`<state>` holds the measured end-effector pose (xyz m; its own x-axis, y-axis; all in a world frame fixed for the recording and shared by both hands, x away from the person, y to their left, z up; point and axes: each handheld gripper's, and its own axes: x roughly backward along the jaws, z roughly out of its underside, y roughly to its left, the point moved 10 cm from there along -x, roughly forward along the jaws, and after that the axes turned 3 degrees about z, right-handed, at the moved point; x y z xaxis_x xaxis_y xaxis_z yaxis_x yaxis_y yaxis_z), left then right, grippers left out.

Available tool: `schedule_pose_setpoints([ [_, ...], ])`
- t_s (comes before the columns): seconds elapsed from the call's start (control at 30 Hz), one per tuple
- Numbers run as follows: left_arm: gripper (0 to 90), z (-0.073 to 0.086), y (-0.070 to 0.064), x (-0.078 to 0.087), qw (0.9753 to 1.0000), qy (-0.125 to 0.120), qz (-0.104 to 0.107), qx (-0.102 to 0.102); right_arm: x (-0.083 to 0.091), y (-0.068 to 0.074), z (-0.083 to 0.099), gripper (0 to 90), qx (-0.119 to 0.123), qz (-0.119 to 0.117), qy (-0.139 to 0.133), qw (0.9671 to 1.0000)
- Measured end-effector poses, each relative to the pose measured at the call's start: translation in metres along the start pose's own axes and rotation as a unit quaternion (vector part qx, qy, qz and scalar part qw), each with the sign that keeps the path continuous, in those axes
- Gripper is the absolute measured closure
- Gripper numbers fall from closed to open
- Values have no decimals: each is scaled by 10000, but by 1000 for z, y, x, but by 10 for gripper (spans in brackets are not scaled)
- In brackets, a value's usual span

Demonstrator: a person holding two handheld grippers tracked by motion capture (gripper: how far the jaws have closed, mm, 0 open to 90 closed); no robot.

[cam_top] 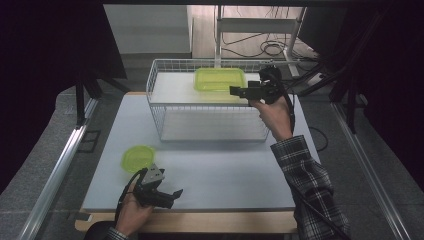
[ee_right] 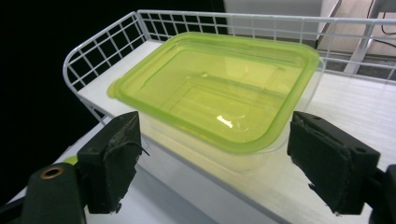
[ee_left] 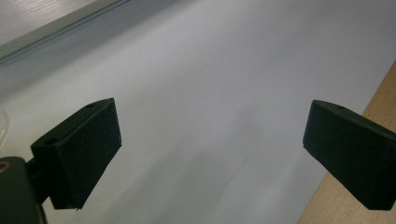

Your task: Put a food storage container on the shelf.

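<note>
1. At the near left of the white table (cam_top: 210,175), the left gripper (cam_top: 175,194) hovers low near the table's front edge. In the left gripper view its two black jaws stand wide apart and released, with bare white table surface between them and the wooden edge strip at the right.
2. Just beyond the left gripper lies a small round lid (cam_top: 137,157), translucent lime green, flat on the table and apart from the gripper.
3. Across the far middle of the table stands a white wire basket (cam_top: 165,107), its mesh walls rising around a white floor.
4. Inside the basket, toward its far right part, sits the rectangular container (ee_right: 219,88). It is clear plastic with a translucent lime-green lid pressed on top. The lid has rounded corners, a raised rim and a stepped recess in its middle, where a small glint of light shows. Nothing is visible inside the container.
5. At the right, the right gripper (cam_top: 234,91) is held over the basket's right side, pointing left toward the container. In the right gripper view its jaws are spread open, one on each side of the container's near corner, not touching it.
</note>
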<state>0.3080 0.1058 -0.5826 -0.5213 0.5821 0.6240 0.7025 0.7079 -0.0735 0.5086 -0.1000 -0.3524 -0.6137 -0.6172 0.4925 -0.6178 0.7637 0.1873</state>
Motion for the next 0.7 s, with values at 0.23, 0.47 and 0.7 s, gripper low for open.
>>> schedule_pose_setpoints([
  [0.23, 40, 1, 0, -1, 10000, 29, -24, -27, 5, 8, 11, 139, 233, -20, 0, 9997],
  [0.47, 36, 1, -2, -5, 9998, 4, 168, -86, 10, 12, 24, 94, 493, 17, 72, 9988],
  [0.7, 36, 1, -1, -5, 9998, -3, 204, -40, 15, 15, 40, 59, 692, 34, 146, 9975],
])
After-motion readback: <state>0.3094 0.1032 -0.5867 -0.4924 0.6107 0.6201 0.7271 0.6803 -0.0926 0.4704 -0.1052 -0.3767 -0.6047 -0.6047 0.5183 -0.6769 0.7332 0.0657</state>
